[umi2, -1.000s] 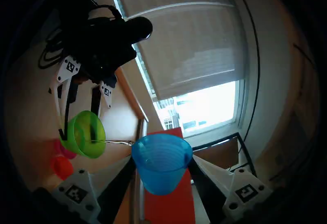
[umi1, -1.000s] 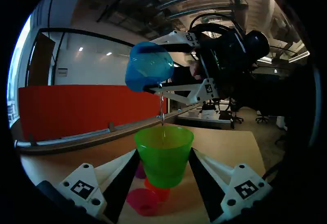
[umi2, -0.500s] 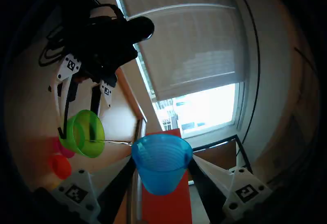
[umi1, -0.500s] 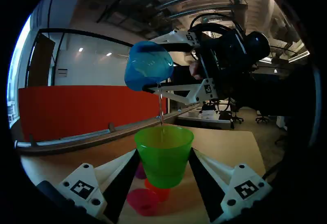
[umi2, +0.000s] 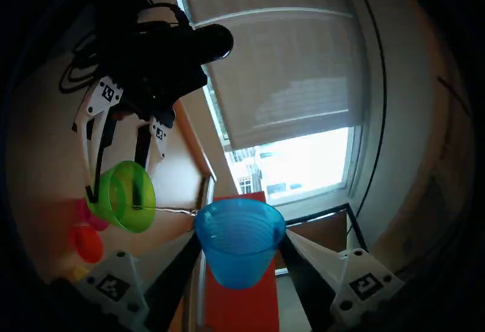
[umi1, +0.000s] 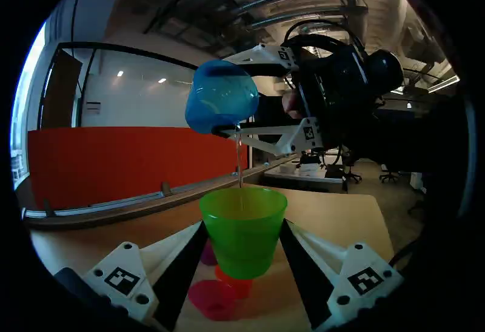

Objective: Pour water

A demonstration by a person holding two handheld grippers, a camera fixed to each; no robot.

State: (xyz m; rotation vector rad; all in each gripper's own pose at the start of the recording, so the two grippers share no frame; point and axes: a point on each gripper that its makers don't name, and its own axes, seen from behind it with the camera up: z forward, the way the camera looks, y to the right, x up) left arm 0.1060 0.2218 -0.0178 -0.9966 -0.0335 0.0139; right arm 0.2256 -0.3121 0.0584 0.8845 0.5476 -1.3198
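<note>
With the green cup (umi1: 244,248) clamped upright in the left claw (umi1: 242,226) above the desk (umi1: 339,211) and the tilted blue cup (umi1: 219,97) pinched in the right claw (umi2: 241,240) above it, the tilt should be raised gradually so the thin stream (umi1: 240,165) is landed inside the green rim.

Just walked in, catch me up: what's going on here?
A person is pouring water using two handheld grippers. The right gripper holds a blue cup tipped over, and a thin stream of water falls into the green cup gripped upright by the left gripper. A pink cup and an orange cup sit on the table beneath.
</note>
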